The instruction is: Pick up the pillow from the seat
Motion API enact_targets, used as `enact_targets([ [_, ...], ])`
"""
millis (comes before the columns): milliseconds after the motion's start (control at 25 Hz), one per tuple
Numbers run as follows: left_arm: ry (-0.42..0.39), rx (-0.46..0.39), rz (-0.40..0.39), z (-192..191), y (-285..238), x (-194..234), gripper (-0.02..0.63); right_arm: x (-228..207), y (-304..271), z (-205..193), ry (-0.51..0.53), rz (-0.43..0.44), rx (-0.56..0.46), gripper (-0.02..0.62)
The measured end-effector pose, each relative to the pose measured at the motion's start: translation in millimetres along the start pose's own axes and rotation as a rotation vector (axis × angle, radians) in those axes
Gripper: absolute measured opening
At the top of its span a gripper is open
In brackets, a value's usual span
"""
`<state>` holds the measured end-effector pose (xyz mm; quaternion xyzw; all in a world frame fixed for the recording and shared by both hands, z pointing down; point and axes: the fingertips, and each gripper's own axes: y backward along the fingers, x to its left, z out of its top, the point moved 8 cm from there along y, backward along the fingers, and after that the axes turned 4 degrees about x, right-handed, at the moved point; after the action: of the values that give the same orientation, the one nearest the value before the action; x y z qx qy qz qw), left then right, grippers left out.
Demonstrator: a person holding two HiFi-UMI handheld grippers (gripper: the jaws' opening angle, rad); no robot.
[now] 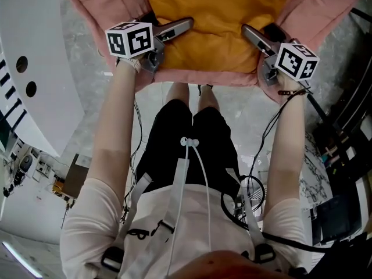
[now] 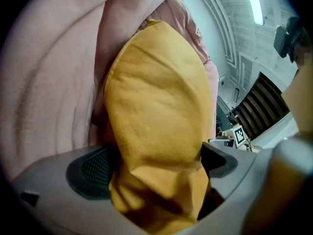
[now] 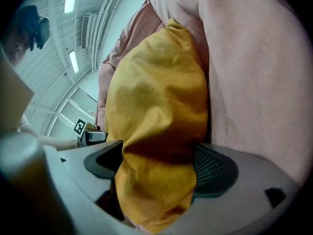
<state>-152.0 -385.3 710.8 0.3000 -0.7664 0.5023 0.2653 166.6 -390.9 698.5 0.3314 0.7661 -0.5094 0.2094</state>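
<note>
Two-point grasp done: shows left gripper (image 1: pixel 177 28) and right gripper (image 1: pixel 254 37), each clamped on a near corner of the orange pillow (image 1: pixel 215 22), which lies within the pink seat (image 1: pixel 203 76). Leaves, apparently, only the lift clear of it.

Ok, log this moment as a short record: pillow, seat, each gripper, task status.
object: yellow-orange pillow, lying in the seat
support: pink cushioned seat, its padding rising on both sides of the pillow
left: left gripper, fingers shut on the pillow's left edge
right: right gripper, fingers shut on the pillow's right edge
status: pillow gripped from both sides; whether it is clear of the seat cannot be told
</note>
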Motion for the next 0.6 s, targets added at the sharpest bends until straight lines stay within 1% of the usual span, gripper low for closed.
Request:
enact_targets([
  [120,0.003,0.002,-0.014,1,-5,3,0.548,-4,-6,3,0.003,0.006,0.041,0.425],
  [280,0.001,0.015,-0.031,1,-12,11,0.549,-8,-22,9,0.017,-0.014,0.086,0.434],
  [600,0.004,0.011,-0.032,0,-24,23,0.551,-17,-40,13,0.029,-0.001,0.115,0.434],
])
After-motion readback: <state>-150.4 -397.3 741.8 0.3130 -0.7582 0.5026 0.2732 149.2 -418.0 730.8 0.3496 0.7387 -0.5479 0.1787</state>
